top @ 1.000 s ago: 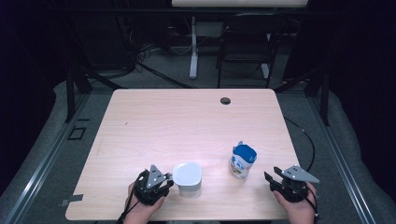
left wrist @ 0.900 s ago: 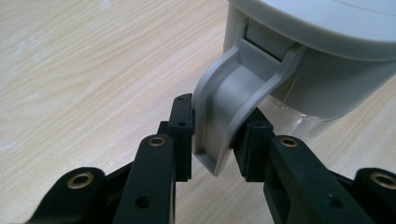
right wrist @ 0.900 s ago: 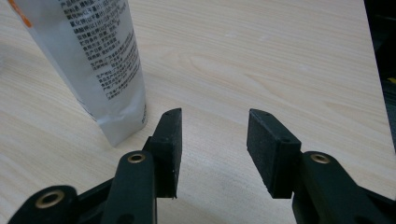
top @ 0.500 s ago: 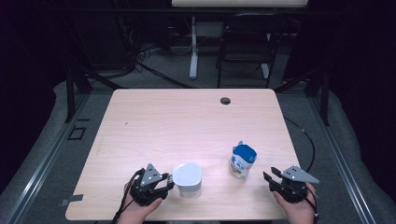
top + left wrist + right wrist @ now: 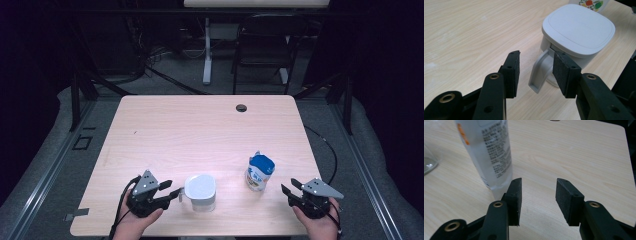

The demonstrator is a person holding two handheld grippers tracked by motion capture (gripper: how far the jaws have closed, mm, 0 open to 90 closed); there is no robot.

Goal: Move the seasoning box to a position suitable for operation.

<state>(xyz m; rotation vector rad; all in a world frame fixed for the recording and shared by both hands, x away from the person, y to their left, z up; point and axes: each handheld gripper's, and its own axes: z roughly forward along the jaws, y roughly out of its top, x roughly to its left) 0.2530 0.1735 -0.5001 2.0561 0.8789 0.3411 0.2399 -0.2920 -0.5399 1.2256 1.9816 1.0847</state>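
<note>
In the left gripper view, the white jug's (image 5: 576, 30) lower body is hidden behind the near pad (image 5: 565, 72), and the printed carton (image 5: 591, 3) behind it is cut off by the top edge. In the right gripper view, that carton's top runs off the frame; its small print is unreadable. A clear glass wall (image 5: 429, 160) is cropped at the left edge.

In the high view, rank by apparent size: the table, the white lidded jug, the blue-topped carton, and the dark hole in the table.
1. table, by far the largest.
2. white lidded jug and blue-topped carton: these look about alike, so I won't rank them apart.
3. dark hole, smallest, though it lies farthest from the camera.
</note>
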